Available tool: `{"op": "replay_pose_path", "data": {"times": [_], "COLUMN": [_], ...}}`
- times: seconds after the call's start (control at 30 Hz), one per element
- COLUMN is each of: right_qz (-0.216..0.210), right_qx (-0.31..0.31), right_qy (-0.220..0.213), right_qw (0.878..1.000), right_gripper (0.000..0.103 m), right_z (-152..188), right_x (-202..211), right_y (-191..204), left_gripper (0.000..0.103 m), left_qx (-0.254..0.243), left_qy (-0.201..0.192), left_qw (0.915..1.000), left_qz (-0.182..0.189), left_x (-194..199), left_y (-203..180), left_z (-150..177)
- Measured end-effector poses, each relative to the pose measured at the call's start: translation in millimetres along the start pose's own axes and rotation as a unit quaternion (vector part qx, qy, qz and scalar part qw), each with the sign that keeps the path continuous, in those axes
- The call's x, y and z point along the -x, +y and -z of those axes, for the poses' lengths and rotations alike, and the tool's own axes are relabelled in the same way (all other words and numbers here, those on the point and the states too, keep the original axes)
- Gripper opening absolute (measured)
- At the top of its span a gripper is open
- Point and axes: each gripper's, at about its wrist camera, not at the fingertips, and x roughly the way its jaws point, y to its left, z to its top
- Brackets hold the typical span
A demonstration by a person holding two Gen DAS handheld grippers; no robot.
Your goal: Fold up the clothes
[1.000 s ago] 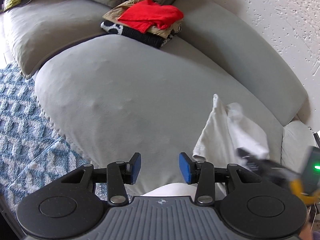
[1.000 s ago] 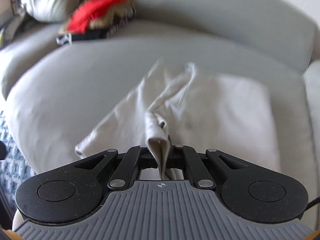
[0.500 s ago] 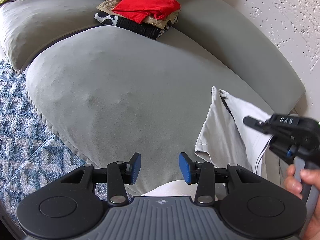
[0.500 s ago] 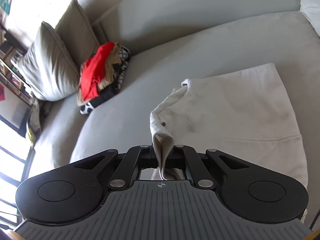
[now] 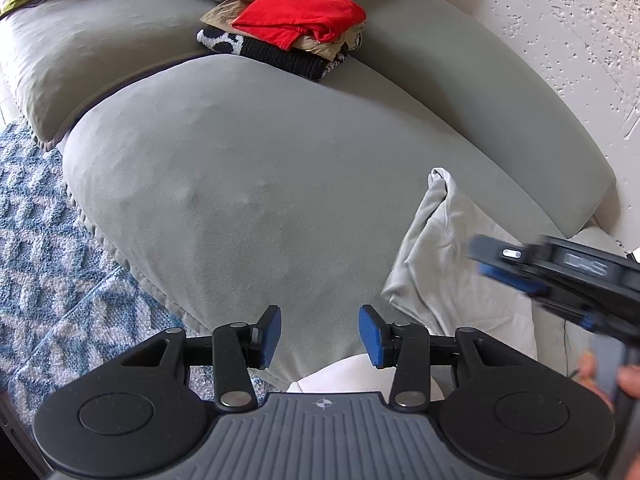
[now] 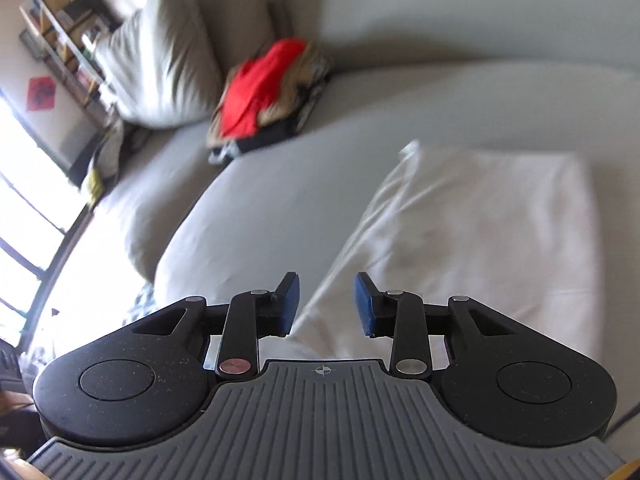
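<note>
White garment [image 6: 472, 240] on sofa [image 5: 280, 184], below right hand-held gripper [image 6: 325, 300] | both released, left hand-held gripper [image 5: 319, 334] alongside

Grey sofa [image 5: 280, 168], off-white garment [image 6: 480, 232], red top [image 5: 300, 12], blue-white patterned rug [image 5: 36, 240].

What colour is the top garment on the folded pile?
Red, clearest in the left wrist view.

no text reads clearly (the right gripper [image 5: 532, 276] bears blurred lettering).
</note>
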Motion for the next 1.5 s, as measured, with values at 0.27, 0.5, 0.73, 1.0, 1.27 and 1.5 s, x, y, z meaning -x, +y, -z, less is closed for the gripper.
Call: {"op": "replay_pose_path", "data": {"times": [0.27, 0.5, 0.73, 1.0, 1.27, 1.5], "right_qz": [0.088, 0.078, 0.075, 0.028, -0.016, -0.135], "right_qx": [-0.058, 0.06, 0.154, -0.01, -0.176, -0.27], "right_qy": [-0.037, 0.02, 0.094, 0.026, -0.038, 0.004], "right_qw": [0.994, 0.995, 0.981, 0.999, 0.984, 0.954], "right_gripper": [0.039, 0.032, 0.03, 0.034, 0.015, 0.017], "right_z": [15.4, 42.6, 67.2, 19.9, -25.1, -39.6], "right_x": [56.3, 35.0, 17.2, 48.7, -17.7, -105.3], "right_y": [-84.1, -89.7, -89.5, -155.6, -216.7, -253.3], "left_gripper": [0.037, 0.03, 0.02, 0.021, 0.017, 0.009], "left_qx": [-0.044, -0.173, -0.239, -0.218, -0.173, -0.092], "left_qy": [0.001, 0.022, 0.081, 0.069, 0.063, 0.091], "left_qw": [0.9988, 0.9827, 0.9668, 0.9735, 0.979, 0.9821], "left_qz": [0.02, 0.061, -0.04, -0.012, 0.087, 0.138], "left_x": [-8.5, -43.1, -101.1, -58.0, -113.5, -194.4], "left_y": [-31.7, -104.9, -118.1, -106.6, -149.4, -155.1], "left_z": [-3.6, -11.8, -1.2, -12.8, -69.8, -102.0]}}
